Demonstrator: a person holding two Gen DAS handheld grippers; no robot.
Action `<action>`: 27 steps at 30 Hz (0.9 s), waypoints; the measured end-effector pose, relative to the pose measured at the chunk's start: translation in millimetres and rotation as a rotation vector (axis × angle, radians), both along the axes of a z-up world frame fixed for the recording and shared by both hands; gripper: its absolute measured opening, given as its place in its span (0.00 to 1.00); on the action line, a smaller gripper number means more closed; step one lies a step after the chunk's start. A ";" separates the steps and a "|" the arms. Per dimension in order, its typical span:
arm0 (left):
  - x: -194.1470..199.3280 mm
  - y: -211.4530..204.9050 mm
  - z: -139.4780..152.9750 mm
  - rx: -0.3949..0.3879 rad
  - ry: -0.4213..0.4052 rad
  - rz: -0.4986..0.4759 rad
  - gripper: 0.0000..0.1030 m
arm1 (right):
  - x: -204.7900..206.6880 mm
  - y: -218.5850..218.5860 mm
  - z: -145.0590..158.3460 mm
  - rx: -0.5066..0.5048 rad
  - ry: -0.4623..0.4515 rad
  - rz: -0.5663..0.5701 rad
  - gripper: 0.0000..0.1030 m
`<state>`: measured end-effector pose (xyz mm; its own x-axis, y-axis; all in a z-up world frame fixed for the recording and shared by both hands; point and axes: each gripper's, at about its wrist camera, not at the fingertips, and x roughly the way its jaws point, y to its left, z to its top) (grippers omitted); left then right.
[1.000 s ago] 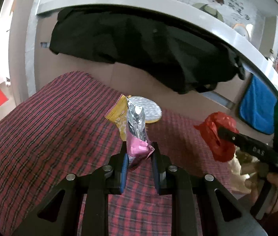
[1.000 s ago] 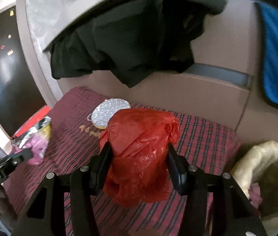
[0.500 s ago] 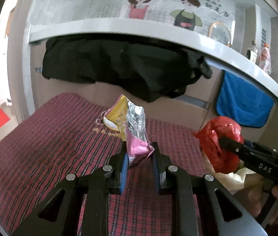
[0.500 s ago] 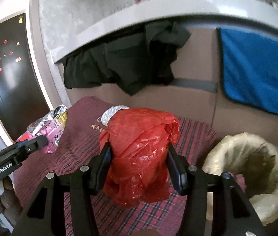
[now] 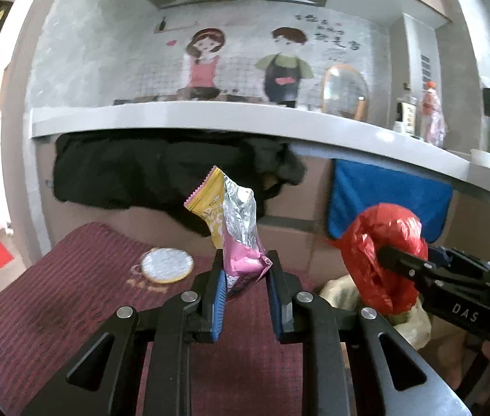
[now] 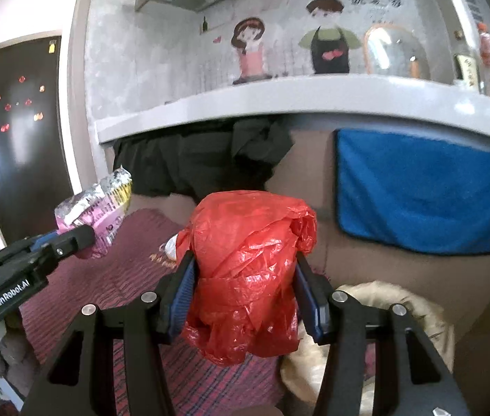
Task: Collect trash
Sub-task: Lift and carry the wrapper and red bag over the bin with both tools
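- Countertop (image 5: 210, 118) in white runs across the back wall, with a black cloth (image 5: 162, 173) and a blue towel (image 6: 425, 194) hanging below it
- Plaid maroon cloth (image 5: 54, 305) covers the low surface under both grippers
- Lined bin (image 6: 401, 308) sits low at the right, just behind and under the right gripper
- Red plastic bag (image 6: 248, 274), crumpled, bulges between the blue pads (image 6: 184, 294) of the right gripper (image 6: 245, 291), which pinches it from both sides and holds it above the cloth
- Snack wrapper (image 5: 238, 235), pink, silver and yellow, stands upright from the left gripper (image 5: 246, 287), its lower end clamped between the jaws
- Round silver disc (image 5: 167, 265) lies flat on the cloth, beyond and left of the wrapper
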<state>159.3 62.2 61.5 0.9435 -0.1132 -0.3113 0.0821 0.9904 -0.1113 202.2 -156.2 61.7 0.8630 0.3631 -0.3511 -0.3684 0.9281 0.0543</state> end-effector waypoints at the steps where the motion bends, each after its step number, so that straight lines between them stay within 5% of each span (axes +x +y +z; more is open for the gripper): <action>1: 0.9 -9.4 1.3 0.003 -0.007 -0.012 0.21 | -3.4 -8.5 3.1 0.000 -0.017 -0.016 0.48; 15: 34.3 -125.9 -1.3 0.054 -0.033 -0.216 0.22 | -1.8 -109.1 -6.7 0.046 -0.029 -0.202 0.49; 27: 61.5 -158.5 -35.3 0.064 0.031 -0.246 0.22 | 17.3 -150.7 -42.7 0.107 0.026 -0.263 0.49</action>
